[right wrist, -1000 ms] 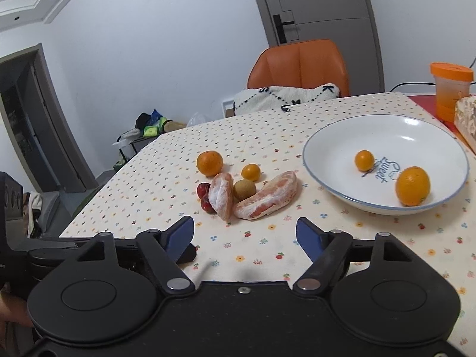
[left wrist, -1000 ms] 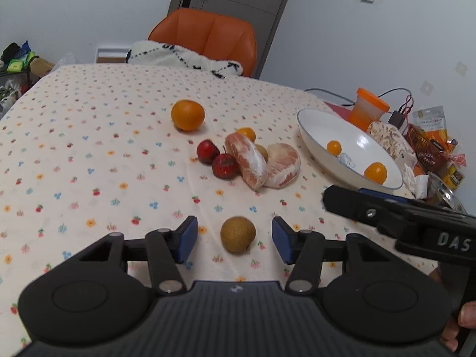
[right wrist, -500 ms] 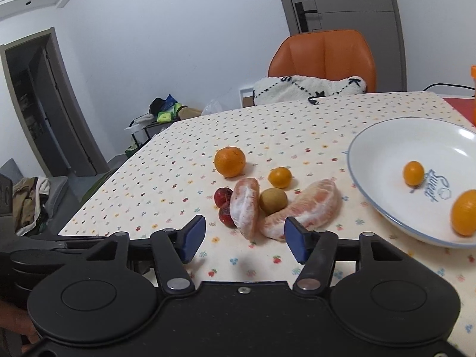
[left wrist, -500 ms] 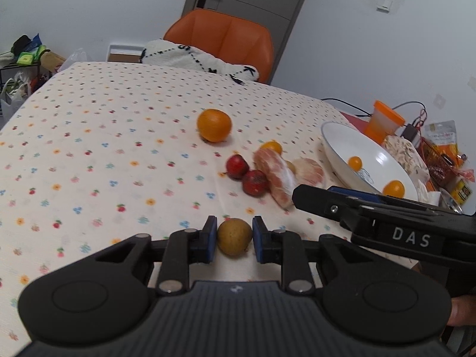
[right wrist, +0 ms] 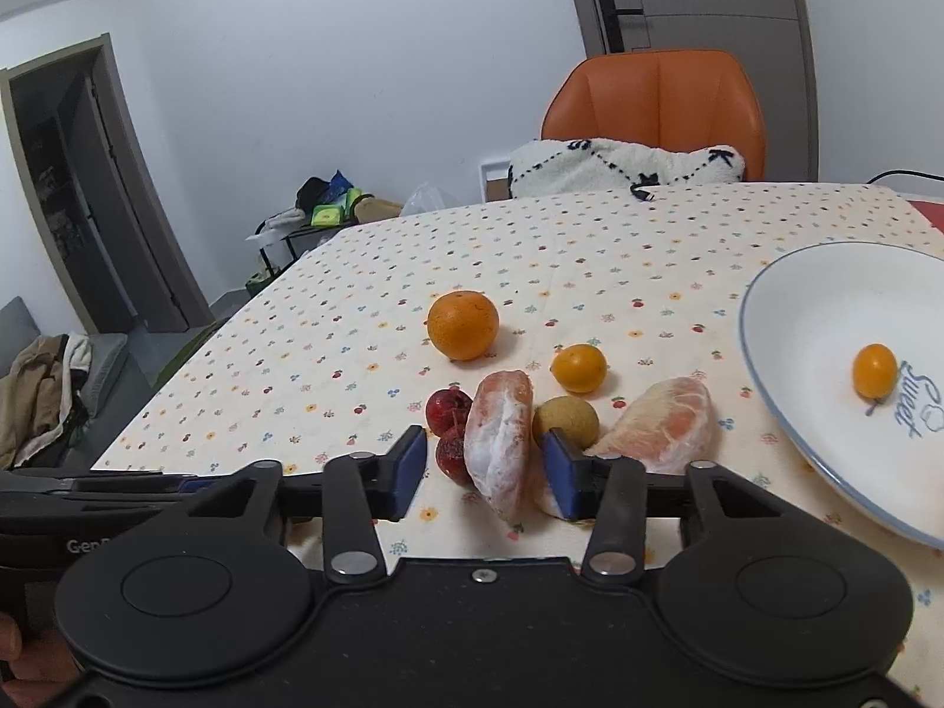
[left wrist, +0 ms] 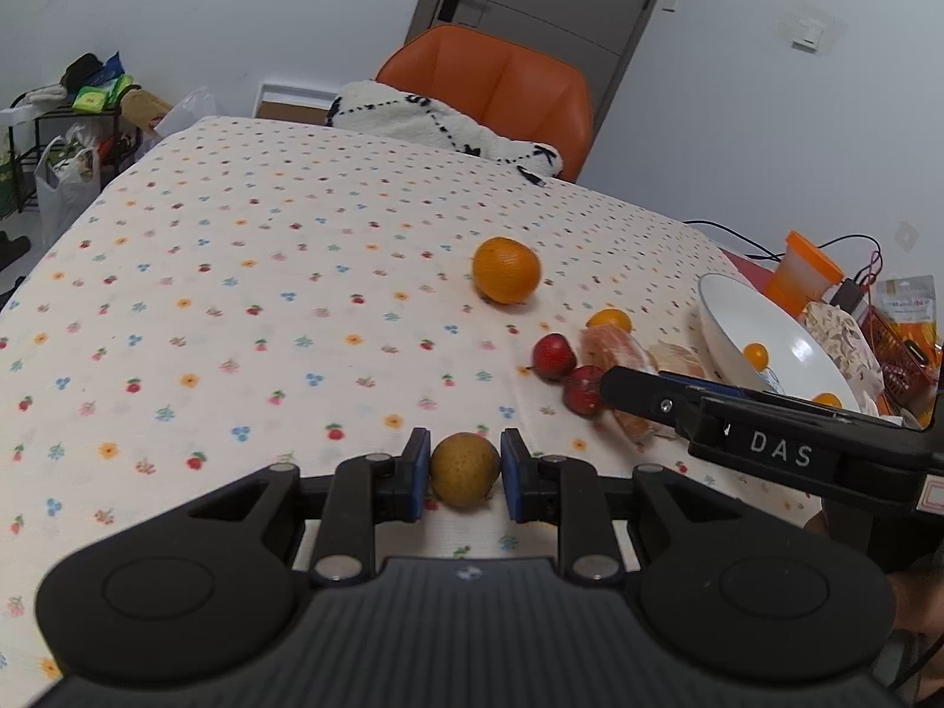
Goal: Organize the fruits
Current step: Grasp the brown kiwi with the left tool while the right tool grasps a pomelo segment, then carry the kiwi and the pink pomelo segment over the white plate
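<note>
My left gripper (left wrist: pixel 464 475) is shut on a round brown fruit (left wrist: pixel 464 479), held just above the flowered tablecloth. My right gripper (right wrist: pixel 484 472) is open, its blue pads (right wrist: pixel 410 466) straddling a peeled grapefruit segment (right wrist: pixel 501 436); the left pad is still off it. Around it lie two red fruits (right wrist: pixel 448 407), a second brown fruit (right wrist: pixel 565 420), a small orange (right wrist: pixel 579 367), a large orange (right wrist: pixel 463 324) and another segment (right wrist: pixel 661 428). The white plate (right wrist: pixel 767 318) at the right holds a small orange (right wrist: pixel 874 370). The left wrist view shows the same cluster (left wrist: pixel 553 356) and plate (left wrist: pixel 725 318).
An orange chair (left wrist: pixel 501 82) with a white blanket (left wrist: pixel 436 124) stands at the table's far edge. An orange-lidded jar (left wrist: pixel 802 271), snack packets (left wrist: pixel 902 307) and cables crowd the right side. A rack with bags (left wrist: pixel 65 135) stands left of the table.
My left gripper shut on the brown fruit and lifted it off the cloth. My right gripper moved forward to the fruit cluster, its fingers narrowing around the grapefruit segment.
</note>
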